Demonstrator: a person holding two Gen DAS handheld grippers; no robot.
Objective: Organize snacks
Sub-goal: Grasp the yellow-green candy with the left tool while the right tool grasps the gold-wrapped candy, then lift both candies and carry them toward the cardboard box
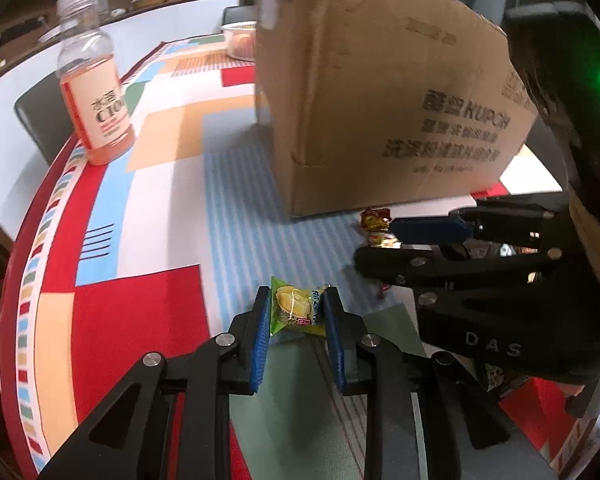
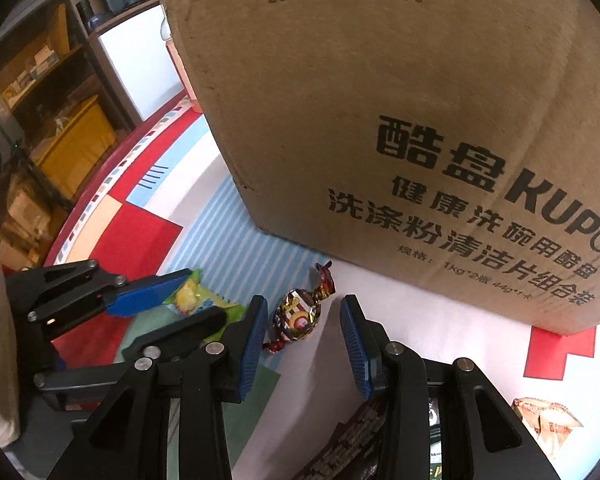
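A green durian candy packet [image 1: 296,307] lies on the patterned tablecloth between the blue pads of my left gripper [image 1: 297,312], which is shut on it. It also shows in the right wrist view [image 2: 198,296]. A gold and red foil-wrapped candy [image 2: 300,314] lies on the cloth between the open jaws of my right gripper [image 2: 305,332], untouched. In the left wrist view the same candy [image 1: 377,226] sits at the right gripper's fingertips. A large brown cardboard box [image 1: 380,92] stands just behind both candies.
A bottle of pink drink [image 1: 94,92] stands at the table's left edge. A clear bowl of food [image 1: 240,40] sits behind the box. A wrapped snack [image 2: 546,420] and a dark packet [image 2: 352,448] lie at the lower right. Shelves [image 2: 40,80] stand beyond the table.
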